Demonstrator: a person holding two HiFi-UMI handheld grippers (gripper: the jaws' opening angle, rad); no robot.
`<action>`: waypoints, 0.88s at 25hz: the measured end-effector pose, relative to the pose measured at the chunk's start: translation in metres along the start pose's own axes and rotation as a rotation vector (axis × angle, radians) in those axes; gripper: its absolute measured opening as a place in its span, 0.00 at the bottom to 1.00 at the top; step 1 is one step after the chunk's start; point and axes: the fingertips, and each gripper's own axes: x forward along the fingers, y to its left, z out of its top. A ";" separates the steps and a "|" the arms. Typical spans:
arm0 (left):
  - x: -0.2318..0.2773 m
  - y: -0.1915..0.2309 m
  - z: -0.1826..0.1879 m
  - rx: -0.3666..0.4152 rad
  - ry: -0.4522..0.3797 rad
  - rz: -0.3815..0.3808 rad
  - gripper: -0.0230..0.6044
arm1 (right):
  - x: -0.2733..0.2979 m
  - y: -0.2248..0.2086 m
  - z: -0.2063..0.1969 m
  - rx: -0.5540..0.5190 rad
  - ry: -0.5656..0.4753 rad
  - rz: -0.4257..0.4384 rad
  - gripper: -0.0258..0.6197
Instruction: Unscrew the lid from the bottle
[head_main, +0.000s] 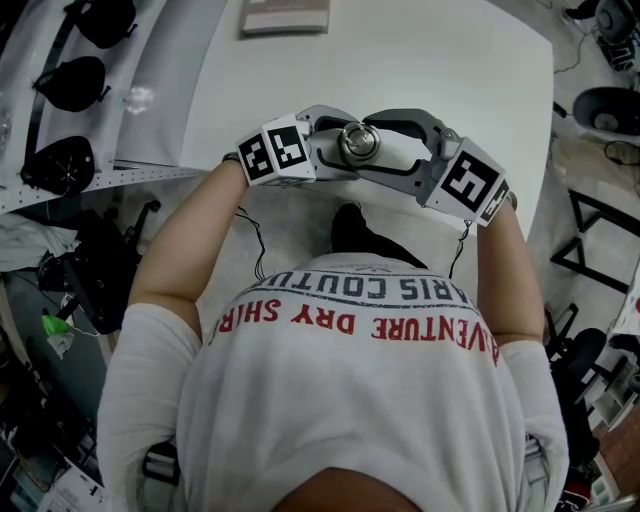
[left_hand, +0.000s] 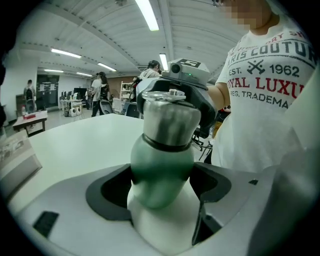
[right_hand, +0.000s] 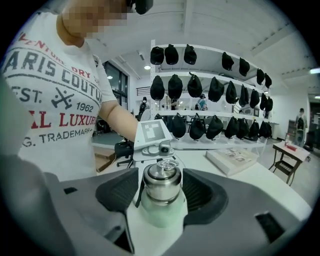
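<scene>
White tabletop (head_main: 420, 70) lies below both tools, near its front edge. Between the 2 pads of the left gripper (left_hand: 160, 192) stands the bottle (left_hand: 161, 167), upright, its green-and-white body clamped on both sides. Above that grip, the right gripper (right_hand: 161, 195) has its jaws fairly wide around the steel lid (right_hand: 161, 182), with the pads just beside it and, as far as its own view shows, not pressing. Beyond the right gripper lie a book (right_hand: 232, 160) and racks of dark caps (right_hand: 210, 90). A turn begun from this loose stance would likely skate over the lid. The rounded body could also spin inside the left clamp.
</scene>
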 end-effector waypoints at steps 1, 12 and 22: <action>0.000 0.000 0.000 -0.012 -0.009 0.017 0.62 | -0.001 0.000 0.000 0.004 -0.005 -0.025 0.44; 0.004 0.000 0.007 -0.174 -0.101 0.283 0.62 | -0.018 -0.002 -0.001 0.042 -0.082 -0.367 0.45; 0.004 -0.001 0.005 -0.294 -0.142 0.468 0.62 | -0.009 0.003 -0.005 0.089 -0.084 -0.508 0.45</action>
